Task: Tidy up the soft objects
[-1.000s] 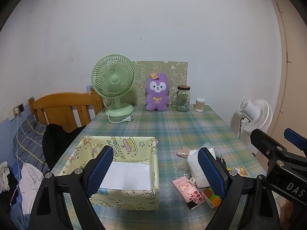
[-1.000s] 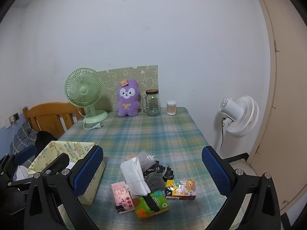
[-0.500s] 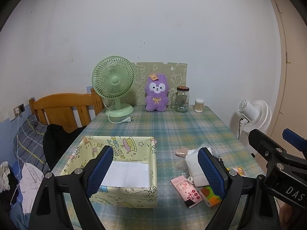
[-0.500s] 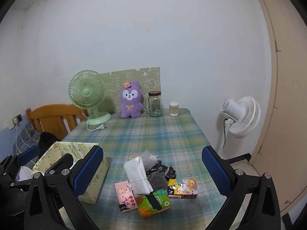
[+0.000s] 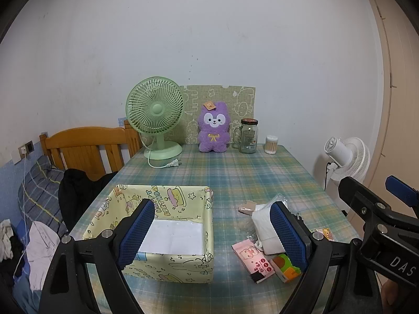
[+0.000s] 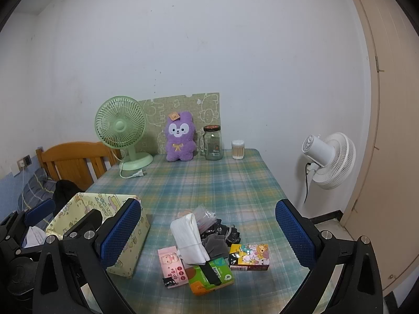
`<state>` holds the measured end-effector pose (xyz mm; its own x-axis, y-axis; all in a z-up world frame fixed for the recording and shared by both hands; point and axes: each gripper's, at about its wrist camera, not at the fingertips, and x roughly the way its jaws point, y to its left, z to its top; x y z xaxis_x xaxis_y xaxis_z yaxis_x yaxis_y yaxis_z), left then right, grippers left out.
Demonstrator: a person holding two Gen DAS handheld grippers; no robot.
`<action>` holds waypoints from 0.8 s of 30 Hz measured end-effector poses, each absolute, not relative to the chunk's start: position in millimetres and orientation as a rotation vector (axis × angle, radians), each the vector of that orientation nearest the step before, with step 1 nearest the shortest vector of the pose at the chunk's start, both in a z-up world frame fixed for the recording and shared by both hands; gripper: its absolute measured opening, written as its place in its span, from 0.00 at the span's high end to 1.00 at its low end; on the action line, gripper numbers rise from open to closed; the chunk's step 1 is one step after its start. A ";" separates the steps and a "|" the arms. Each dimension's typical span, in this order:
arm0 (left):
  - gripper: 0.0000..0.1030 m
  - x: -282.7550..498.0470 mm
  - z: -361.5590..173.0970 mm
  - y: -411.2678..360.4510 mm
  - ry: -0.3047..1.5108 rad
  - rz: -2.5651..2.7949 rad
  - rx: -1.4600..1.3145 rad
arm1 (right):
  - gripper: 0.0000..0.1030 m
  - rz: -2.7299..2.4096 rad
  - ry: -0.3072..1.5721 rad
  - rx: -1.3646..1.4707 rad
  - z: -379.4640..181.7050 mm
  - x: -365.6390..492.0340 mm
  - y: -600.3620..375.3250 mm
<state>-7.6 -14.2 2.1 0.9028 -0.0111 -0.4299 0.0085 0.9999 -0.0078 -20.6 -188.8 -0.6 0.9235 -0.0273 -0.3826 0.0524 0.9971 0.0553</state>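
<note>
So far nothing is sorted: we hold the left tool [image 5: 209, 231] and right tool [image 6: 208, 231] both spread wide and empty, the box [image 5: 167, 264] below the left one bare inside, the pile of soft packs [image 6: 207, 246] under the right one.

Plaid cloth covers the tabletop [image 5: 235, 172], matt and woven. Fuzzy purple plush toy [image 5: 213, 128] at the far edge, beside a shiny glass jar [image 5: 248, 136]. Glossy printed paper wraps the box [image 5: 167, 201]; headboard [image 5: 86, 146] is varnished wood.
</note>
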 end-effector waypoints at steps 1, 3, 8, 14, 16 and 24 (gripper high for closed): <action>0.11 -7.7 2.2 -14.3 0.444 -0.011 -0.007 | 0.00 -0.041 0.392 0.065 -0.6 -20.2 -188.5; 0.11 -7.8 2.5 -15.1 0.443 -0.013 -0.006 | 0.00 -0.049 0.387 0.066 -0.3 -21.2 -188.8; 0.11 -9.6 2.4 -16.6 0.434 -0.015 -0.002 | 0.00 -0.070 0.369 0.045 1.8 -27.1 -187.9; 0.11 -11.1 3.1 -17.2 0.430 -0.015 -0.002 | 0.00 -0.071 0.371 0.044 1.9 -27.5 -187.2; 0.11 -10.9 3.3 -16.9 0.429 -0.015 -0.001 | 0.00 -0.068 0.370 0.042 2.0 -27.3 -186.7; 0.11 -10.9 2.9 -19.7 0.426 -0.025 -0.001 | 0.00 -0.061 0.374 0.038 4.2 -26.9 -184.4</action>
<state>-10.9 -19.7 2.9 0.9103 -0.0245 -0.4132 0.0242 0.9997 -0.0059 -26.9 -184.4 4.2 0.9292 -0.0529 -0.3657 0.0668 0.9974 0.0255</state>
